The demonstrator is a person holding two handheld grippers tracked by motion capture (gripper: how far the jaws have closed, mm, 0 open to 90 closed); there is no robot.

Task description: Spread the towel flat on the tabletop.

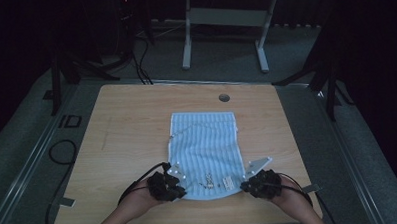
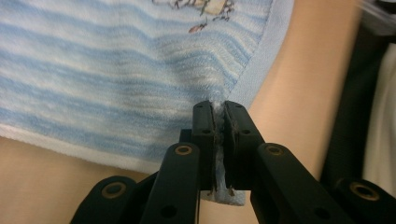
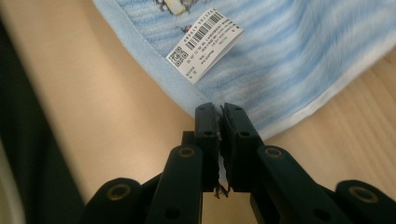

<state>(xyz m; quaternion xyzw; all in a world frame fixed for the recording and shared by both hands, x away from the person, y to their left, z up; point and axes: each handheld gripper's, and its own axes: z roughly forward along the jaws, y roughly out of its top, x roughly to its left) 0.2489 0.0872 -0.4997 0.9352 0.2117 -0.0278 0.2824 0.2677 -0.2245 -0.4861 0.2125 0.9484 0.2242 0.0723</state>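
A blue-and-white striped towel (image 1: 206, 146) lies flat in the middle of the wooden table (image 1: 117, 140), its near edge toward the person. My left gripper (image 1: 175, 191) is shut on the towel's near left corner (image 2: 219, 105), with cloth pinched between the jaws. At the near right corner, my right gripper (image 1: 248, 186) is shut on the towel's hem (image 3: 219, 108). A white barcode label (image 3: 204, 44) hangs from the hem just beyond the right jaws. A small printed picture (image 2: 205, 9) sits near the towel's near edge.
A round cable hole (image 1: 224, 97) is in the table's far edge. Beyond the table stands a white desk frame (image 1: 223, 26) on grey carpet. Black cables (image 1: 60, 152) trail on the floor at the left. Bare wood surrounds the towel on both sides.
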